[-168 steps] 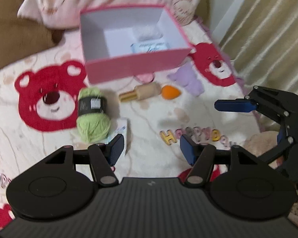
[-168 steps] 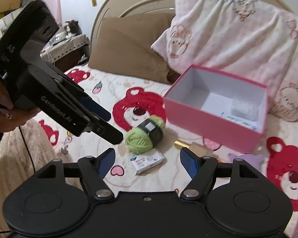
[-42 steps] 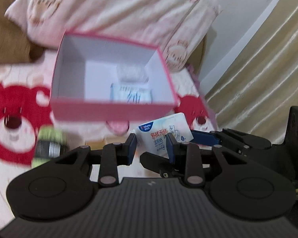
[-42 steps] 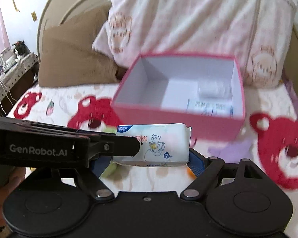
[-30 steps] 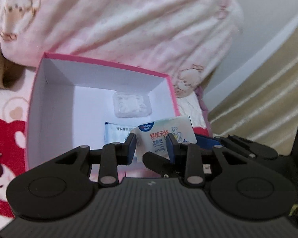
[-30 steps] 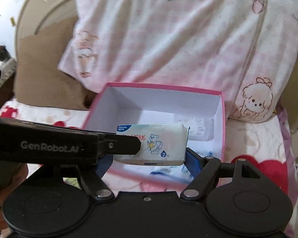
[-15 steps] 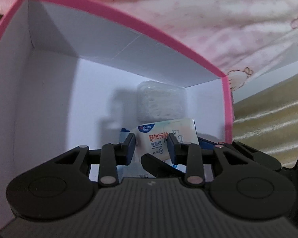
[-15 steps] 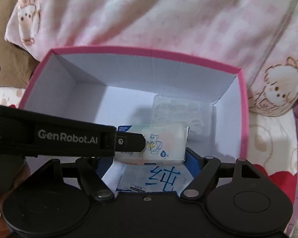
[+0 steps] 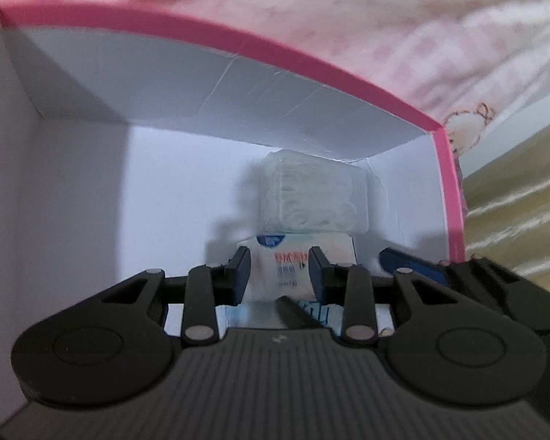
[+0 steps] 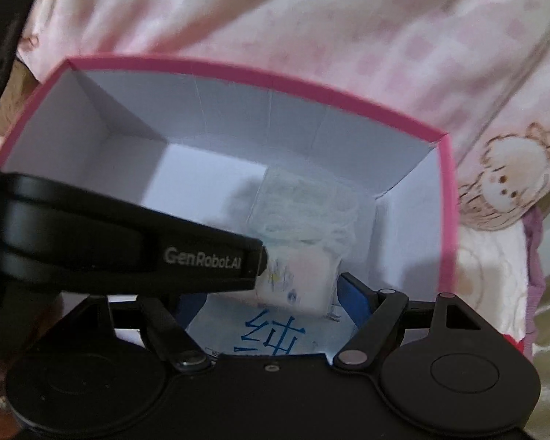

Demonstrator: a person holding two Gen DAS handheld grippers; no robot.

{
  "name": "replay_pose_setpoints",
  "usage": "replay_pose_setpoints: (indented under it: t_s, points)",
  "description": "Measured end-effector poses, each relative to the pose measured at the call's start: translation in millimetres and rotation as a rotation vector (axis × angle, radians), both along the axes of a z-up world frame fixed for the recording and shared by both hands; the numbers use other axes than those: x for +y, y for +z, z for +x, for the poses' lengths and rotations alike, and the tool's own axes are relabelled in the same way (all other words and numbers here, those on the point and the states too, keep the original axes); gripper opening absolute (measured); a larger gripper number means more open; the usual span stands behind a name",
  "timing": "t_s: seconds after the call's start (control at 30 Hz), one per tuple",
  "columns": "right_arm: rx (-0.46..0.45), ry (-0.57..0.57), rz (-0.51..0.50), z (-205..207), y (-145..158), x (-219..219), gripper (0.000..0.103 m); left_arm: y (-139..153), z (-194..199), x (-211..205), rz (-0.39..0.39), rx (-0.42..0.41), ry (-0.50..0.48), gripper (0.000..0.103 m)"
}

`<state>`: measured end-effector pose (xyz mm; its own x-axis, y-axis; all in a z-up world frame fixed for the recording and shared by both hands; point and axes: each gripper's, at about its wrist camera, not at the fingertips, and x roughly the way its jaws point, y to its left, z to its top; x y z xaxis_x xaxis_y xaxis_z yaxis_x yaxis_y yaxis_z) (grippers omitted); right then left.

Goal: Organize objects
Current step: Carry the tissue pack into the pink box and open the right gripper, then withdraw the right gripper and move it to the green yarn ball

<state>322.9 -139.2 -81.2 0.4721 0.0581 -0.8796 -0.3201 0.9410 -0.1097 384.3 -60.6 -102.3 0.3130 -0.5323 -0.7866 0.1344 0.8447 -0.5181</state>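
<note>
Both grippers reach into the pink box [image 9: 238,42] with white inner walls, also in the right wrist view [image 10: 348,95]. A small tissue pack [image 9: 293,260] sits between the blue pads of my left gripper [image 9: 279,275], which look slightly parted around it. In the right wrist view the same tissue pack [image 10: 304,278] lies between my right gripper's [image 10: 271,293] pads, partly hidden by the left gripper's black body; the jaws look apart. A clear bag of white items [image 9: 311,198] lies at the box's back right corner. A flat blue-lettered packet [image 10: 271,330] lies on the box floor.
A pink-and-white bear-print blanket [image 10: 348,18] is bunched behind the box. Beige curtain [image 9: 524,190] hangs to the right. The left half of the box floor [image 9: 91,201] is bare white.
Both grippers have moved forward and down into the box with the tissue pack, from above the bed. The pack now sits low, above the flat packet, and the jaws look slightly wider.
</note>
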Motion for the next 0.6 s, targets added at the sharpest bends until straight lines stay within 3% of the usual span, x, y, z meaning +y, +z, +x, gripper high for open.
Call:
replay_pose_setpoints:
  t_s: [0.1, 0.3, 0.47, 0.6]
  points:
    - [-0.038, 0.003, 0.057, -17.9, 16.8, -13.1, 0.054, 22.4, -15.7, 0.1, 0.053, -0.064, -0.029, 0.035]
    - [-0.103, 0.013, 0.214, -61.7, 62.5, -33.1, 0.053, 82.2, -59.6, 15.0, 0.124, -0.16, -0.113, 0.041]
    - [-0.108, 0.033, 0.294, -97.3, 101.1, -37.7, 0.055, 130.5, -97.9, 29.1, 0.285, -0.2, -0.168, 0.046]
    - [-0.114, 0.078, 0.301, -130.5, 126.9, -30.8, 0.061, 153.0, -125.9, 44.3, 0.277, -0.177, -0.206, 0.047]
